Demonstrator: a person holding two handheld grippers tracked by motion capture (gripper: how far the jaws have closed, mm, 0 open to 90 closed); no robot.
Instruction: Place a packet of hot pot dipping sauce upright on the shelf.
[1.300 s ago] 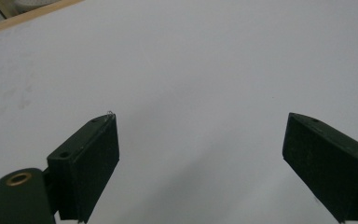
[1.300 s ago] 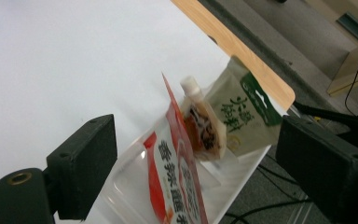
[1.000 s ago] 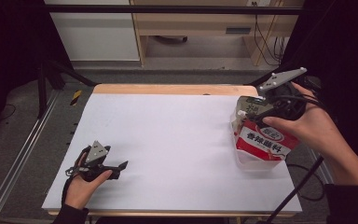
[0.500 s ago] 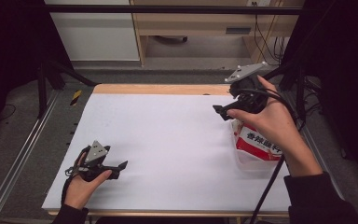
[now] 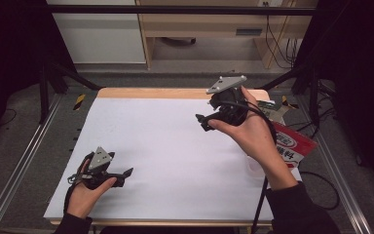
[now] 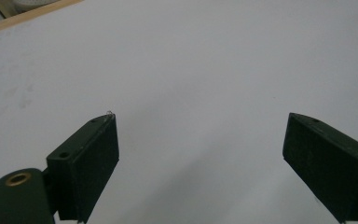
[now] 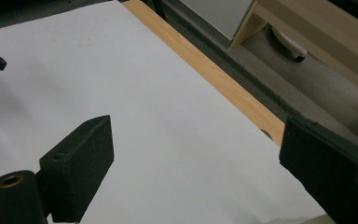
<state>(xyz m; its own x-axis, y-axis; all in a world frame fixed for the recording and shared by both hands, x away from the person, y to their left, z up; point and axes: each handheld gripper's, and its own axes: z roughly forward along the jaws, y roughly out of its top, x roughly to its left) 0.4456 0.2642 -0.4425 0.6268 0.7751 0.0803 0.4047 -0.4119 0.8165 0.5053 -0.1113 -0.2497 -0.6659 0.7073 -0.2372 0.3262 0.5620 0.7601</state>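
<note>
Pouch (image 5: 292, 146), red and white, lies at the right edge of the tabletop (image 5: 165, 141), partly hidden under your right forearm, with a clear tub just beside it. Nearest you, your left hand-held gripper (image 5: 121, 174) rests low on the tabletop's near left corner, jaws spread wide with nothing between them, pointing right. Farther off, your right hand-held gripper (image 5: 202, 122) hangs above the tabletop toward the far edge, jaws wide and empty, aimed left and away from the pouch. So the pouch sits to the right of that gripper and behind its jaws, nearer you; your right hand is much the closer. You would likely have to turn it back rightward to reach it.
</note>
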